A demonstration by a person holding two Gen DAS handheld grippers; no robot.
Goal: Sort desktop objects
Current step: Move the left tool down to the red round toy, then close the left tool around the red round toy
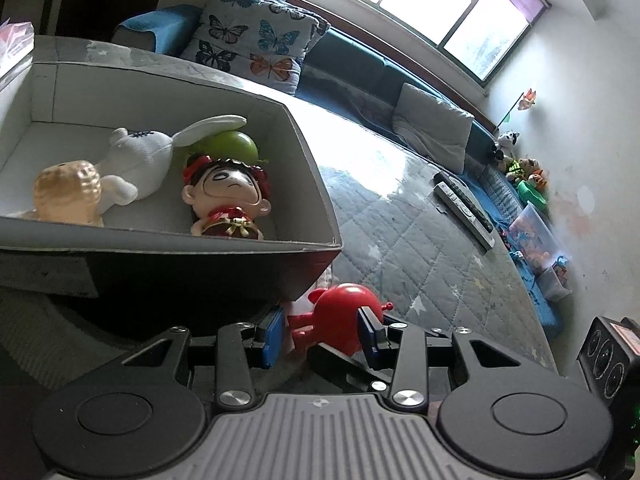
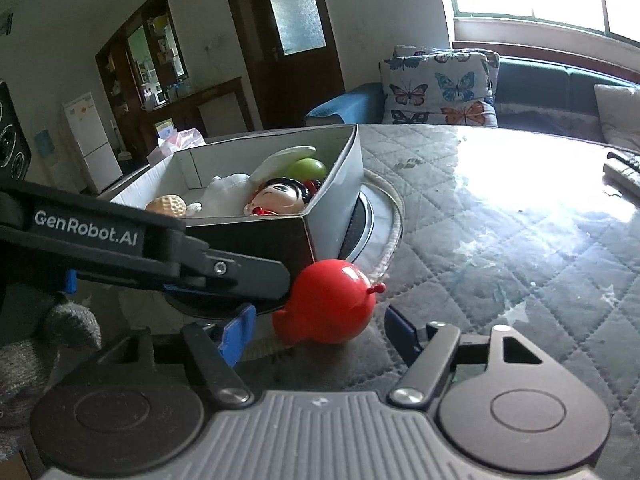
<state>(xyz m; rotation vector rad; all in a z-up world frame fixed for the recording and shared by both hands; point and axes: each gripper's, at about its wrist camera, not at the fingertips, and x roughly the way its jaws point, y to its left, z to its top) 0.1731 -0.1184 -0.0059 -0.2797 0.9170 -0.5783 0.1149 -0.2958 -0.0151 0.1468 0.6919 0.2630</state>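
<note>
A red round toy figure (image 1: pixel 340 316) lies on the quilted table by the near corner of a grey box (image 1: pixel 312 148). My left gripper (image 1: pixel 322 334) is shut on the red toy, its blue pads against both sides. In the right wrist view the red toy (image 2: pixel 330 304) sits between the wide-apart blue fingers of my right gripper (image 2: pixel 320 334), which is open; the left gripper's black arm (image 2: pixel 160 256) reaches in from the left. The box (image 2: pixel 340 184) holds a white plush rabbit (image 1: pixel 136 160), a green ball (image 1: pixel 234 146), a doll with black hair (image 1: pixel 228 196) and a tan shell-like toy (image 1: pixel 68 190).
The box rests on a round stand (image 2: pixel 376 216). Two remote controls (image 1: pixel 464 208) lie at the table's far right. A butterfly cushion (image 1: pixel 256 40) and a blue sofa stand behind the table. Small toys and clear bins (image 1: pixel 536 236) line the wall.
</note>
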